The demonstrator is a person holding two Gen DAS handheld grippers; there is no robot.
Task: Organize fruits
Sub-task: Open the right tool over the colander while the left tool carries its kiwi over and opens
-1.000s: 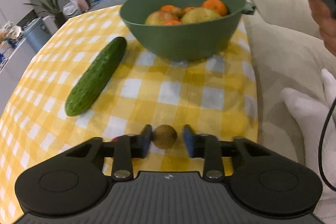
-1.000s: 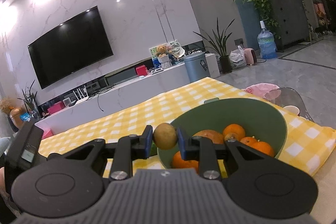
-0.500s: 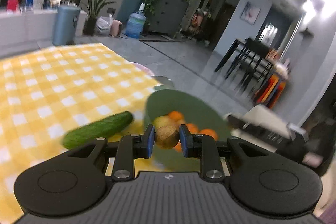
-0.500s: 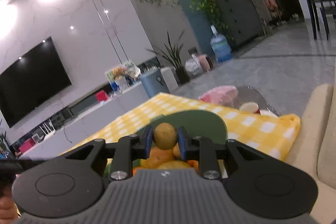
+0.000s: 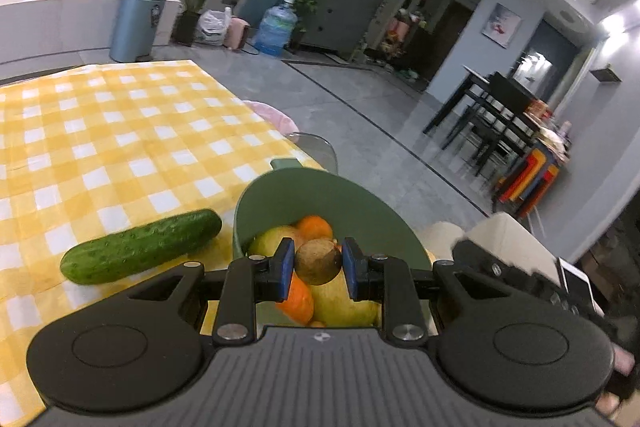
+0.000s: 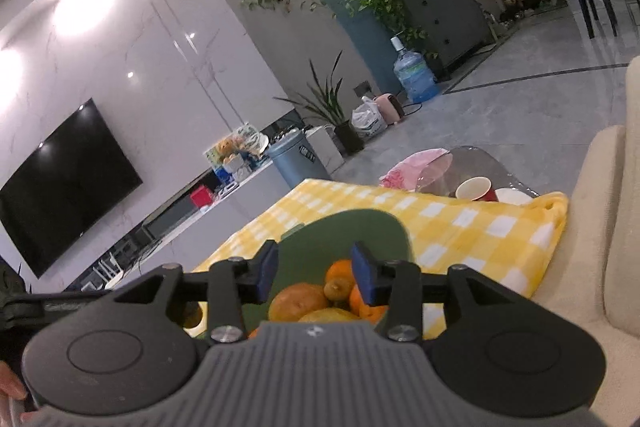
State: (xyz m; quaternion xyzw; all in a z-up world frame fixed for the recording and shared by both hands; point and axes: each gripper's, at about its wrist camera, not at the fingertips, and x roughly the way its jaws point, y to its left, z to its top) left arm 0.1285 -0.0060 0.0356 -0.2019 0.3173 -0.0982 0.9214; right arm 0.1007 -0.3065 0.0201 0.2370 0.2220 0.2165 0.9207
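My left gripper (image 5: 318,263) is shut on a small brown kiwi (image 5: 319,261) and holds it over the near rim of the green bowl (image 5: 320,193). The bowl holds oranges (image 5: 315,227) and yellow-green fruit (image 5: 344,303). My right gripper (image 6: 316,273) is open and empty above the same bowl (image 6: 352,231). A small yellow-brown fruit (image 6: 336,288) lies among the oranges (image 6: 298,302) below it. A green cucumber (image 5: 140,247) lies on the yellow checked cloth (image 5: 120,131), left of the bowl.
A cream sofa (image 6: 608,227) stands right of the table. A glass side table with a red cup (image 6: 474,189) and a pink cloth (image 6: 416,167) sits beyond the table's far edge. The right hand's gripper body (image 5: 520,279) shows at the bowl's right.
My right gripper has opened and its fruit now lies in the bowl. My left gripper closed on the kiwi, lifted it off the cloth and carried it over the bowl.
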